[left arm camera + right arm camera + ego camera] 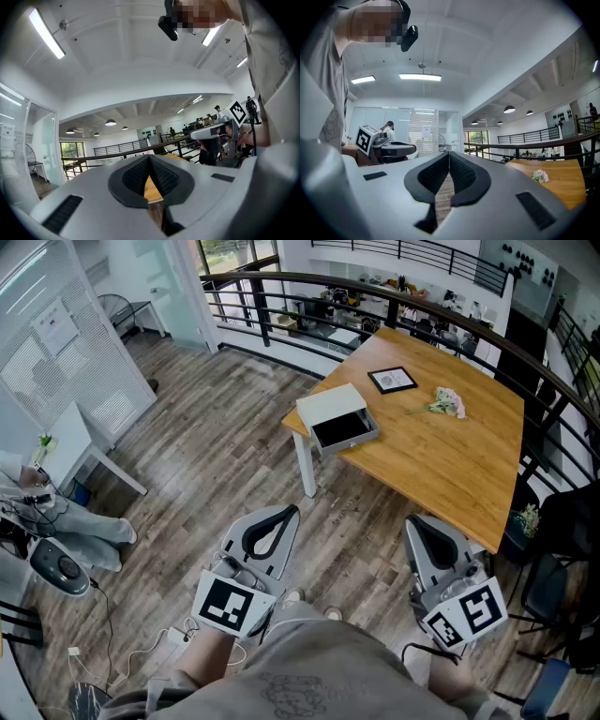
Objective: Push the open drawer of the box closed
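Note:
A white box stands on the near left corner of the wooden table, and its grey drawer is pulled out towards me, showing a dark inside. My left gripper is held low in front of my body, well short of the table, jaws shut and empty. My right gripper is level with it beside the table's near edge, also shut with nothing held. In the left gripper view the left gripper has its tips touching. The right gripper looks the same in its own view.
A black framed tablet and a small bunch of flowers lie farther back on the table. A dark railing curves behind it. A white side table and a seated person are at the left; dark chairs are at the right.

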### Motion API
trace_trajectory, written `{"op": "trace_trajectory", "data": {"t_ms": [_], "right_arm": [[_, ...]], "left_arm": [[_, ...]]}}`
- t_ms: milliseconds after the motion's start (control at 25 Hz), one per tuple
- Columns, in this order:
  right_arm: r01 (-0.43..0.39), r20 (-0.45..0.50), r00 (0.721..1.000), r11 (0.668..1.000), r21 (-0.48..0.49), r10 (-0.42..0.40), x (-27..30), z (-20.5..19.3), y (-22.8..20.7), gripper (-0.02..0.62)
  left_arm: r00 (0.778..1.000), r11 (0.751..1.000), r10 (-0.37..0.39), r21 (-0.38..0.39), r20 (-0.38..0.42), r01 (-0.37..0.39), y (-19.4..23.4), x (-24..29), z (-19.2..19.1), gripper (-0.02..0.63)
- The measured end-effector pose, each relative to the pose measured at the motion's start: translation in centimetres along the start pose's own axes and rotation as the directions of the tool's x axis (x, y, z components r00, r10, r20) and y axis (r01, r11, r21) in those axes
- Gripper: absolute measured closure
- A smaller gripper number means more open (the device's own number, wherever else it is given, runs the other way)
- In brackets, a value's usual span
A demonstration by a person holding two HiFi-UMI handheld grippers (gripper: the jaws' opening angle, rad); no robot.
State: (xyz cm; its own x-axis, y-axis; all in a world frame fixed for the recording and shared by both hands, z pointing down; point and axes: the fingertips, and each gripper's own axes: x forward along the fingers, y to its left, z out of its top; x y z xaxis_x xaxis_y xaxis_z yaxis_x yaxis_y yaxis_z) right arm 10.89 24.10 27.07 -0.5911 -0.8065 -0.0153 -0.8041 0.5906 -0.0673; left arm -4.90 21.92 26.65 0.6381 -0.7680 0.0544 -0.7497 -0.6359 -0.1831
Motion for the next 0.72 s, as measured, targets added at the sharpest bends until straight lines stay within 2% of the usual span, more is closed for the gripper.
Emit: {"op": "trace_trajectory", "data": {"t_ms": [520, 720], "right_arm": [[0.026, -0.029, 0.999, 0.999, 0.026, -0.025, -0.9, -1.2, -1.7, 0.563], [0.005, -0.043, 0.999, 1.000, 0.028, -0.004, -0.7, -1.7, -1.8, 0.563]], "left_arm": [[1.000, 1.000, -0.021, -0.003, -0.022, 0.021, -0.9, 1.6, -0.4, 0.591], [1.000, 0.999, -0.022, 0.034, -0.016, 0.022, -0.6, 2.1, -0.7, 0.591]]}}
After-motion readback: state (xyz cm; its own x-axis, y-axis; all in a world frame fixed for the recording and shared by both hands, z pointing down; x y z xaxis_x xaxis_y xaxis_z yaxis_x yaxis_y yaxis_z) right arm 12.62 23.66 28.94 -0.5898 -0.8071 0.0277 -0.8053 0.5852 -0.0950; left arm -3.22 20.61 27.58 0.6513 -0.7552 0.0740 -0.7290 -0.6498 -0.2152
